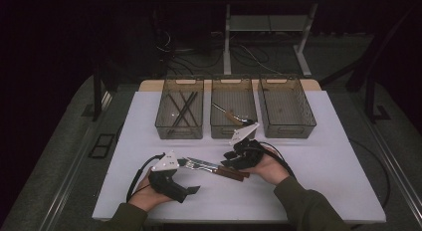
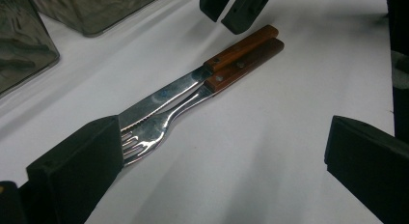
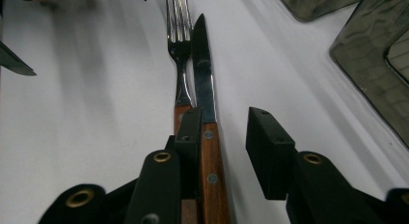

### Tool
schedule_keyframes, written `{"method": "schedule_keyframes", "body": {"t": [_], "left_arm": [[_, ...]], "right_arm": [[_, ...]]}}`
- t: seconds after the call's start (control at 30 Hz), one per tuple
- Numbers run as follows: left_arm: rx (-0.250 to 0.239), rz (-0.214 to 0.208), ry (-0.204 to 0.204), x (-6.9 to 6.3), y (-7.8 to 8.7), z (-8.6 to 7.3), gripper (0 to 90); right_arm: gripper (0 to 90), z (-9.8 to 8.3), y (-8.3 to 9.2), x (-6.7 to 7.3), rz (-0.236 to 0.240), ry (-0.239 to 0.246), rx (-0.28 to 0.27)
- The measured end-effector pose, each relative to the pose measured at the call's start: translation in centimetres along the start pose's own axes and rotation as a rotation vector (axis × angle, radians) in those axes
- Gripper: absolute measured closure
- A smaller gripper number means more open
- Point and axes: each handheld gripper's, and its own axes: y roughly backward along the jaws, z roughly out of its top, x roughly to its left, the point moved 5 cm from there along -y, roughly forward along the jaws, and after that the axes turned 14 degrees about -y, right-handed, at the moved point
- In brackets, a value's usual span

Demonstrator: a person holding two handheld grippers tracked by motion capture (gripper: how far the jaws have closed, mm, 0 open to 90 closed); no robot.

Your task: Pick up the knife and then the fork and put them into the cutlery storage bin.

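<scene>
Wooden handles mark the two pieces in play: a knife (image 1: 215, 167) and a fork (image 1: 198, 166) lying side by side, touching, on the white table (image 1: 318, 176) at lower centre of the high view. The right gripper (image 3: 224, 137) is lined up along them in its own view, jaws part-spread, one jaw between the two handles and the knife handle in the gap; the pads do not yet press it. The left gripper (image 1: 191, 189) sits at lower left of the high view, jaws wide apart and holding nothing, one jaw by the fork tines. The step looks like picking the knife. Next, the right jaws likely need to close squarely on the handle without dragging the fork, then lift toward the bins (image 1: 234, 129) at upper centre.
</scene>
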Motion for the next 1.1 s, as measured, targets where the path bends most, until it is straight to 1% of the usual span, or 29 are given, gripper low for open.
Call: {"method": "schedule_keyframes", "body": {"t": [0.03,0.07,0.1,0.17,0.23,0.57,0.77,0.8,0.87,0.97,1.1], "left_arm": [[0.0,0.0,0.0,0.0,0.0,0.0,0.0],[0.0,0.001,0.001,0.0,0.0,0.0,0.0],[-0.001,0.001,0.0,0.0,0.0,0.0,0.0],[-0.001,0.001,0.001,0.0,0.0,0.0,0.0],[0.0,-0.001,0.001,0.0,0.0,0.0,0.0],[0.002,-0.002,-0.001,0.0,0.0,0.0,0.0],[0.002,-0.001,-0.002,0.0,0.0,0.0,0.0],[0.002,-0.001,-0.002,0.0,0.0,0.0,0.0],[0.002,-0.003,-0.004,0.0,0.0,0.0,0.0],[0.004,-0.004,-0.003,0.0,0.0,0.0,0.0],[0.005,0.0,-0.004,0.0,0.0,0.0,0.0]], "right_arm": [[68.4,0.0,-0.2,0.2,0.005,-0.015,-0.003],[68.7,0.0,-0.3,0.1,0.003,-0.008,0.001],[69.1,0.0,-0.4,0.0,0.006,0.009,0.009],[70.3,-0.1,-0.6,0.2,0.01,0.004,0.017],[71.0,-0.2,-0.8,0.1,0.001,0.019,0.027],[71.6,-0.5,-1.8,0.2,0.005,0.029,0.067],[72.4,-0.6,-2.0,0.2,0.008,0.044,0.073],[72.4,-0.6,-2.1,0.2,0.001,0.044,0.078],[72.8,-0.6,-2.2,0.2,0.003,0.043,0.082],[72.8,-0.6,-2.2,0.1,0.008,0.054,0.082],[72.9,-0.4,-2.3,0.0,0.007,0.068,0.099]]}}
